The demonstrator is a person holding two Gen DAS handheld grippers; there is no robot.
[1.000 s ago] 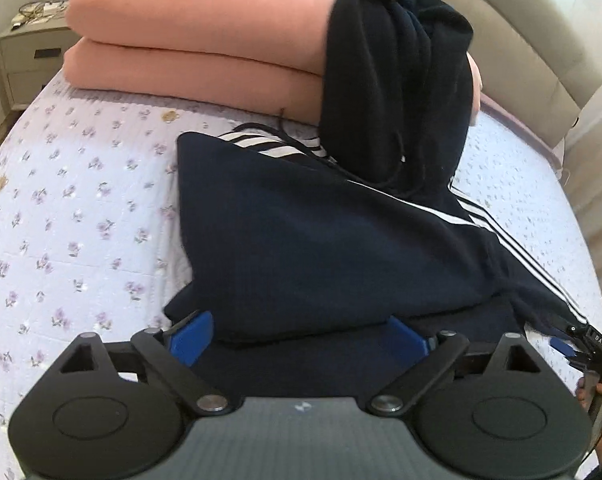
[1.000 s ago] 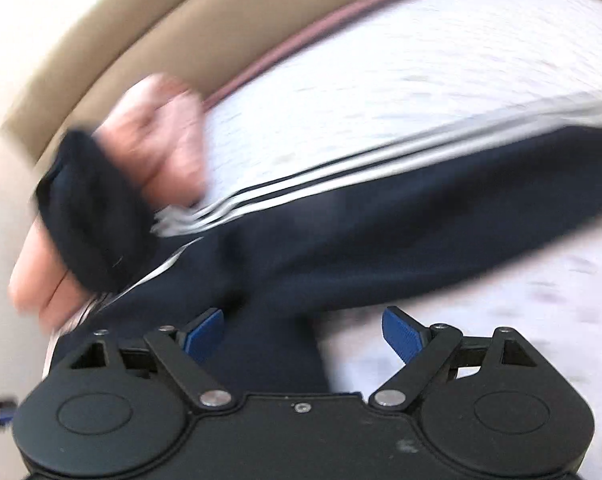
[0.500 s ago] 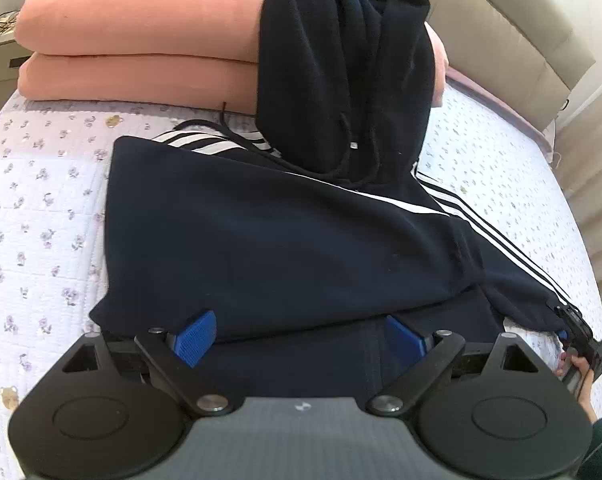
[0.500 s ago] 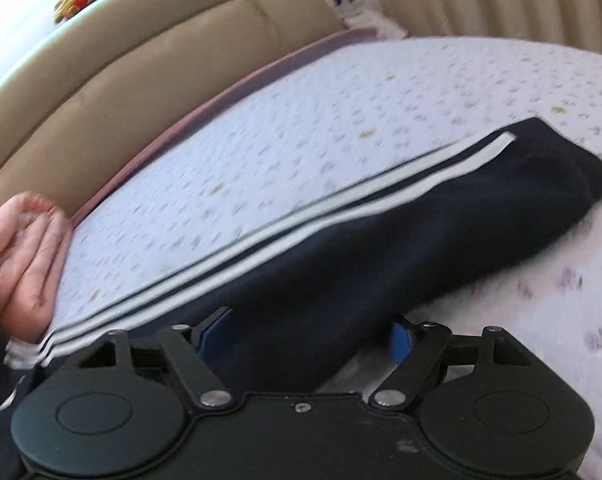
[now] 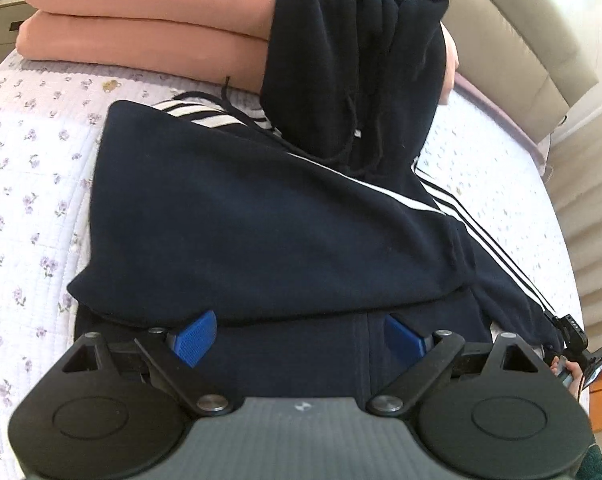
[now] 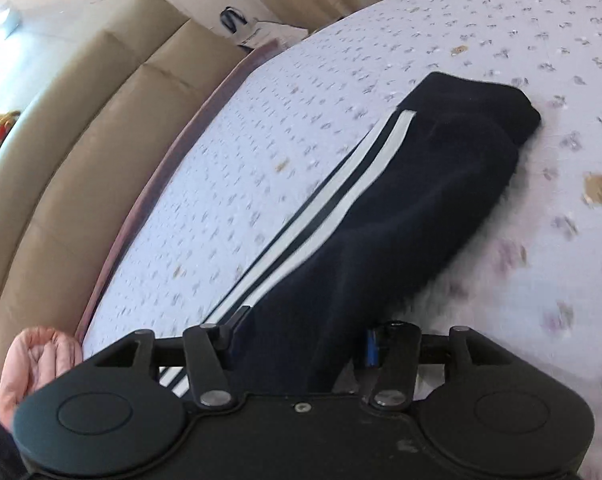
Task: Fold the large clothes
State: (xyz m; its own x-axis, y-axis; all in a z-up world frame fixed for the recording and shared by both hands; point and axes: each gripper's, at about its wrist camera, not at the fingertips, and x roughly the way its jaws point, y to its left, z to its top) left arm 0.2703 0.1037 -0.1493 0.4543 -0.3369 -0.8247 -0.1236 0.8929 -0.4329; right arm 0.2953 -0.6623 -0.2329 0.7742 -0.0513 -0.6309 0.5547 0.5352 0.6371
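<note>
On the flowered bed (image 5: 29, 184), below the folded pink quilt (image 5: 141, 12), the navy striped hoodie (image 5: 261, 220) lies flat. One sleeve is already laid across its chest. Its long axis runs from the hem, nearest the camera, up to the hood (image 5: 361, 60), which is draped against the quilt, so the garment points toward the head of the bed.

The left claw (image 5: 297, 332) hovers over the hem with its jaws spread and pinches nothing. It looks best placed to pin that edge while the other side is folded.

Further right, the right claw (image 6: 297, 344) straddles the remaining sleeve (image 6: 401, 200) near the shoulder. Its jaws have just been easing a little wider, but the cloth fills the gap from pad to pad and appears pinched. The sleeve stretches away from the claw to its cuff (image 6: 481, 100), running roughly alongside the headboard (image 6: 81, 140) and pointing outward from the body.

The step in hand seems to be folding this sleeve inward. To do it well:
- Take a firm bite through both layers.
- Lift only enough to clear the bed.
- Swing the cuff across the chest so the stripes lie straight over the first sleeve.
- Keep the shoulder crease parallel to the garment's long axis.

A loose grip would probably let the heavy fleece slide out mid-swing.
</note>
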